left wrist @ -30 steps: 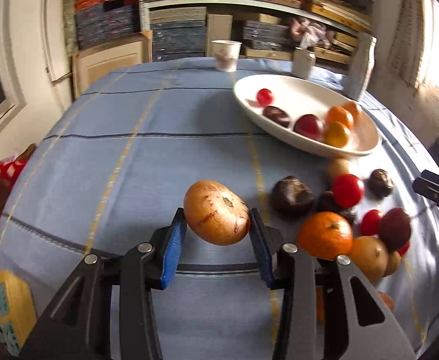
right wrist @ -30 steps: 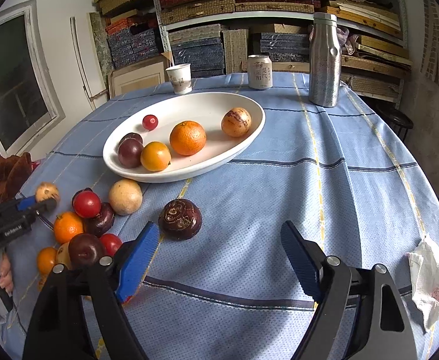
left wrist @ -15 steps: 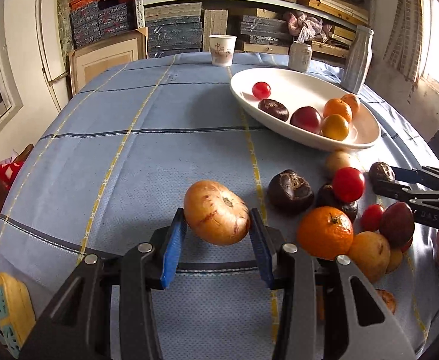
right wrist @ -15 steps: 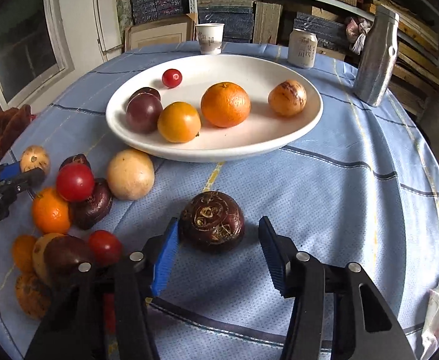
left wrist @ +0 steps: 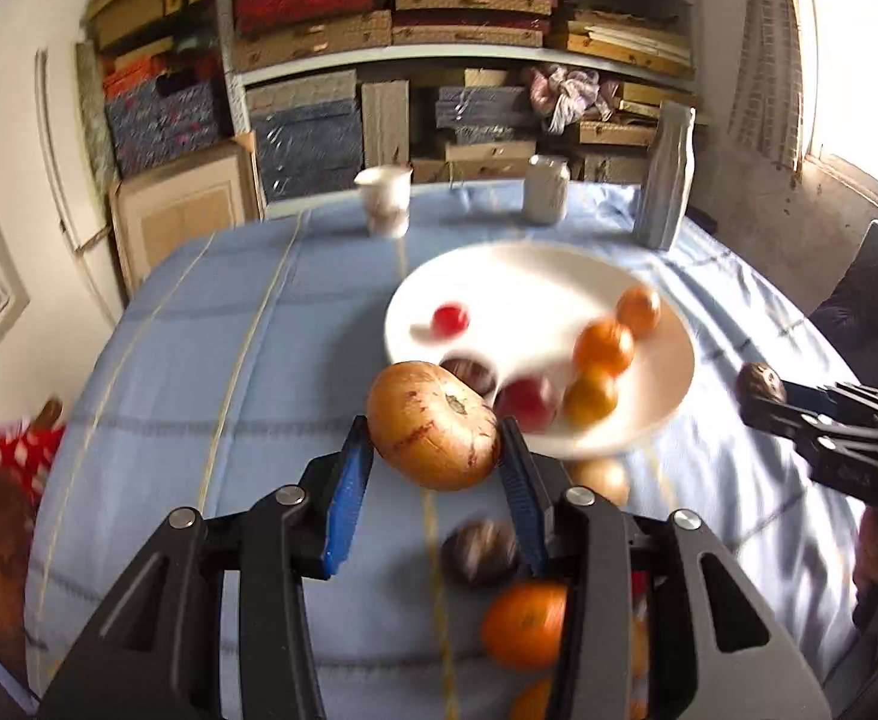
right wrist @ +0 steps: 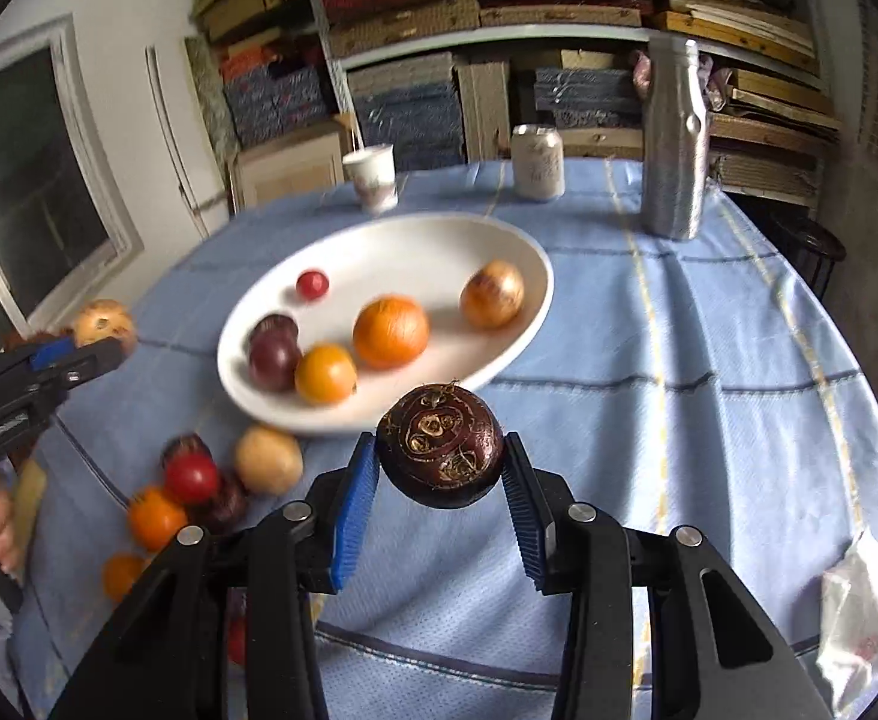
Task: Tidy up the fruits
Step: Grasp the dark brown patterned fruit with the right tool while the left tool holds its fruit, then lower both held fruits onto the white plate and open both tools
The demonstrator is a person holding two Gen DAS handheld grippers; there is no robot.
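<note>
The left gripper (left wrist: pixel 436 462) pinches a round tan-brown fruit (left wrist: pixel 433 425) between its blue pads, clear of the blue checked tablecloth (left wrist: pixel 211 360). The right gripper (right wrist: pixel 439 489), whose jaws have just been closing, clamps a dark maroon wrinkled fruit (right wrist: pixel 441 444). Beyond lies the white oval dish (right wrist: pixel 427 240) with fruit in it.

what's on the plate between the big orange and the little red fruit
Nothing: in the right wrist view, bare white plate separates the big orange from the little red fruit.
</note>
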